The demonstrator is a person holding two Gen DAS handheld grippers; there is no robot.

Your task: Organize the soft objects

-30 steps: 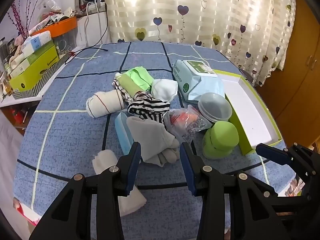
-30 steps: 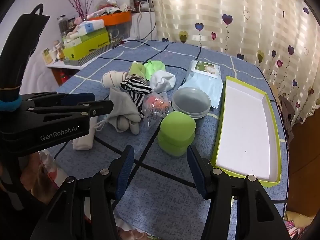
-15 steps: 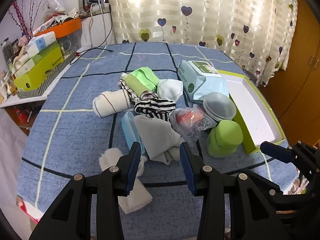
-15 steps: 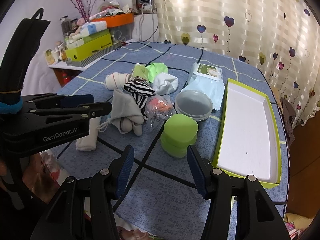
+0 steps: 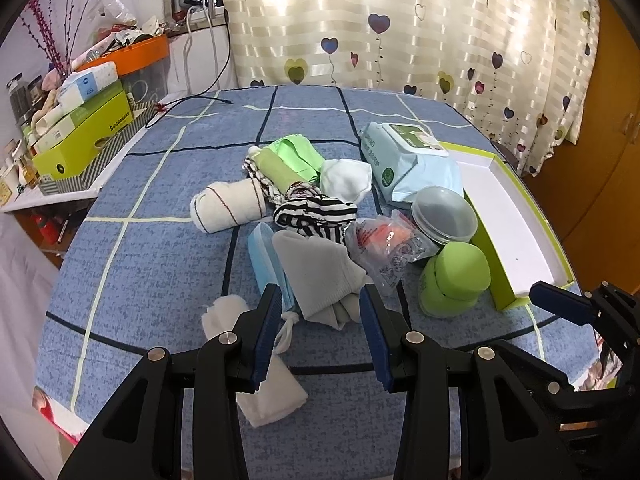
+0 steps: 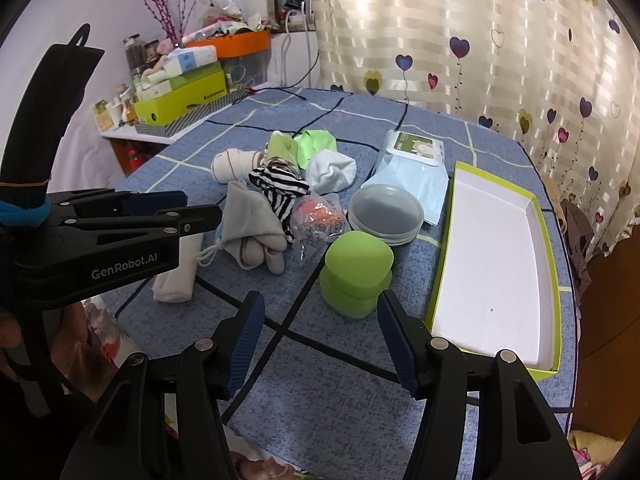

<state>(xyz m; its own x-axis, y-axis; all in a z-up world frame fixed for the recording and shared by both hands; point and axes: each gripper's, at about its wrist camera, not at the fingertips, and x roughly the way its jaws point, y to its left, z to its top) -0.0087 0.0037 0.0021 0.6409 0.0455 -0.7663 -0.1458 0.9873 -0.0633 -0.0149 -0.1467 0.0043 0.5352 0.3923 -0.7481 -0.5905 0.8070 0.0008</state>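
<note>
A pile of soft things lies mid-table: a grey sock (image 5: 320, 276) (image 6: 252, 224), a black-and-white striped cloth (image 5: 316, 216) (image 6: 280, 188), a white sock ball (image 5: 346, 178), a rolled white sock (image 5: 228, 206), green cloths (image 5: 294, 154) and a blue face mask (image 5: 266, 256). A flat white cloth (image 5: 264, 380) lies nearest. My left gripper (image 5: 322, 334) hangs open above the table, just short of the grey sock, holding nothing. My right gripper (image 6: 320, 336) is also empty; its jaws are opening, in front of the green lidded container (image 6: 356, 272).
An empty green-edged white tray (image 6: 500, 256) lies at the right. A wipes pack (image 5: 408, 160), a clear round lidded tub (image 5: 444, 216) and a crinkly plastic packet (image 5: 384, 244) sit beside the pile. Boxes crowd a side shelf (image 5: 80, 136) at the left.
Both views have shifted slightly, with the objects sitting a little higher and farther. The right gripper's jaws stand a bit wider than before.
</note>
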